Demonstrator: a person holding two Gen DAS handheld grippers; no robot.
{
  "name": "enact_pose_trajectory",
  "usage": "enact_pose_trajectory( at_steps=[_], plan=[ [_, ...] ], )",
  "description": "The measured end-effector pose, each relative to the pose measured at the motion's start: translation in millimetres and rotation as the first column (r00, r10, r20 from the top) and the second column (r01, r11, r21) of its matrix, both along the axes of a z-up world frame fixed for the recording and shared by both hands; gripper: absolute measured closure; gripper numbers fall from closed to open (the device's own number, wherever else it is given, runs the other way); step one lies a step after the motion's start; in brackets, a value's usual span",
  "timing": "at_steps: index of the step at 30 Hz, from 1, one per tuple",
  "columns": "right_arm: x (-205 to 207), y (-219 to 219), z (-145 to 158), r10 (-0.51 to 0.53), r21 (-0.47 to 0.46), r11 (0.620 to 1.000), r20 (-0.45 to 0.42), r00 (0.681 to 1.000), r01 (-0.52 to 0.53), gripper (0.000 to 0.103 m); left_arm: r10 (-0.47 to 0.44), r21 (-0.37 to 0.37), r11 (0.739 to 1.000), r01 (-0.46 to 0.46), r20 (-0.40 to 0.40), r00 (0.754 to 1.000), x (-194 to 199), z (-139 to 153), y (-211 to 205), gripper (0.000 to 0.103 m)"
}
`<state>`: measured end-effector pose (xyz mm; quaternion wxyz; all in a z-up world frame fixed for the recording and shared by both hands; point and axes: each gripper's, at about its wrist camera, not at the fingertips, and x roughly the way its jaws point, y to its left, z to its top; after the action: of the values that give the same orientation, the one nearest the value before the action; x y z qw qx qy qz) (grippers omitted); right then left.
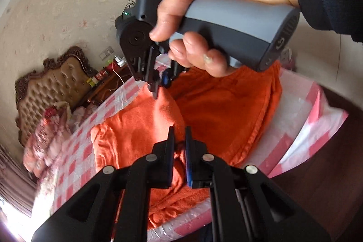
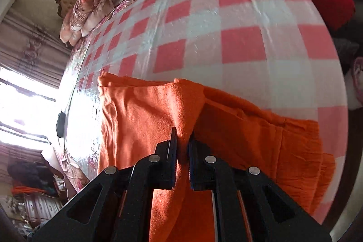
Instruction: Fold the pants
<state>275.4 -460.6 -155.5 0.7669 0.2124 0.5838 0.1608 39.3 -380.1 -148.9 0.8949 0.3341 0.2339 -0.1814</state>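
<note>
Both tongs pinching cloth, mid-fold.

Left tongs (image 1: 179, 140): narrow, clamping a bunched fold of the orange pants (image 1: 140, 128) at 6 o'clock of the left view. Right tongs (image 2: 183, 140): narrow too, gripping a raised peak of the same pants (image 2: 140, 119). From the left view, right tongs (image 1: 156, 85) sitting at 11 o'clock of the left ones, tenting the fabric up off the bed; right hand (image 1: 204, 15) wrapping the grey handle above.

Pants lying on the bed's pink-checked cover (image 2: 238, 22), toward its near edge, spreading from 9 to 3 o'clock across the lower half of the right view. Fabric looking doubled already: layered edges stacking at 3 o'clock in the left view, seam line running through the right part in the right view. Judging one fold likely done, next one in hand, the lifted edge not yet laid down. Exact fold count not determinable; leg ends and waistband not clearly distinguishable.

Remaining, by estimate: carrying the pinched edge over, laying it flat, releasing, possibly one more fold plus smoothing the wrinkles at 9 o'clock.

Headboard (image 1: 52, 85) and floral pillows (image 2: 90, 1) at the far end, well apart from the work.
</note>
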Motion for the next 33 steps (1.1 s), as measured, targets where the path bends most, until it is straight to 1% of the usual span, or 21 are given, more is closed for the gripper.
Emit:
enact_pose_trajectory(
  at_steps=[1,3,7,9,11,14,18,23,25,26,27,28,29,30,31,32,33],
  plan=[
    [-1,-2,-1,-0.002,0.023,1.000,0.009,1.000,0.002,0.095,0.003,0.010,1.000,-0.003,0.016,1.000,1,-2,0,0.095],
    [-2,-4,4,0.000,0.051,0.999,0.033,0.999,-0.002,0.095,0.011,0.014,1.000,-0.011,0.042,0.999,6,2,2,0.095],
    [-6,-21,39,-0.015,0.100,0.995,0.099,0.995,0.005,0.096,0.007,-0.011,1.000,-0.006,0.098,0.995,7,22,-10,0.095],
    [-10,-30,50,-0.019,0.097,0.995,0.113,0.993,0.008,0.096,-0.008,-0.020,1.000,0.010,0.111,0.994,5,33,-19,0.095],
    [-14,-46,55,-0.028,0.072,0.997,0.113,0.993,0.020,0.096,-0.027,-0.031,0.999,0.031,0.101,0.994,1,38,-32,0.095],
    [-23,-75,52,-0.060,0.064,0.997,0.102,0.993,0.053,0.096,-0.063,-0.028,0.997,0.066,0.097,0.993,-11,40,-53,0.095],
    [-31,-104,43,-0.099,0.063,0.994,0.085,0.991,0.094,0.096,-0.093,-0.017,0.995,0.095,0.079,0.993,-17,31,-77,0.095],
    [-34,-117,23,-0.111,0.022,0.994,0.074,0.991,0.110,0.096,-0.102,-0.009,0.995,0.103,0.052,0.993,-12,18,-93,0.095],
    [-35,-117,15,-0.104,-0.021,0.994,0.077,0.992,0.106,0.096,-0.115,-0.023,0.993,0.115,0.014,0.993,-9,12,-98,0.094],
    [-37,-116,10,-0.110,-0.064,0.991,0.072,0.991,0.115,0.093,-0.137,-0.047,0.990,0.136,-0.018,0.990,-7,10,-97,0.086],
    [-37,-117,8,-0.119,-0.088,0.988,0.076,0.990,0.126,0.086,-0.167,-0.083,0.983,0.163,-0.045,0.985,-7,10,-93,0.068],
    [-39,-118,9,-0.128,-0.100,0.985,0.092,0.987,0.137,0.073,-0.185,-0.112,0.977,0.179,-0.050,0.981,-4,14,-84,0.059],
    [-44,-123,13,-0.142,-0.108,0.982,0.120,0.983,0.155,0.067,-0.211,-0.158,0.967,0.200,-0.055,0.976,-5,21,-73,0.049],
    [-48,-127,17,-0.157,-0.108,0.979,0.137,0.978,0.172,0.065,-0.228,-0.188,0.959,0.213,-0.061,0.972,-7,26,-63,0.044],
    [-52,-131,22,-0.182,-0.105,0.974,0.156,0.971,0.199,0.060,-0.246,-0.238,0.946,0.220,-0.087,0.965,-6,36,-45,0.042],
    [-61,-137,29,-0.219,-0.109,0.965,0.177,0.960,0.240,0.052,-0.252,-0.297,0.932,0.207,-0.125,0.959,0,45,-26,0.038],
    [-73,-139,35,-0.245,-0.130,0.954,0.190,0.951,0.272,0.049,-0.241,-0.363,0.917,0.166,-0.170,0.956,8,53,-2,0.036]
  ],
)
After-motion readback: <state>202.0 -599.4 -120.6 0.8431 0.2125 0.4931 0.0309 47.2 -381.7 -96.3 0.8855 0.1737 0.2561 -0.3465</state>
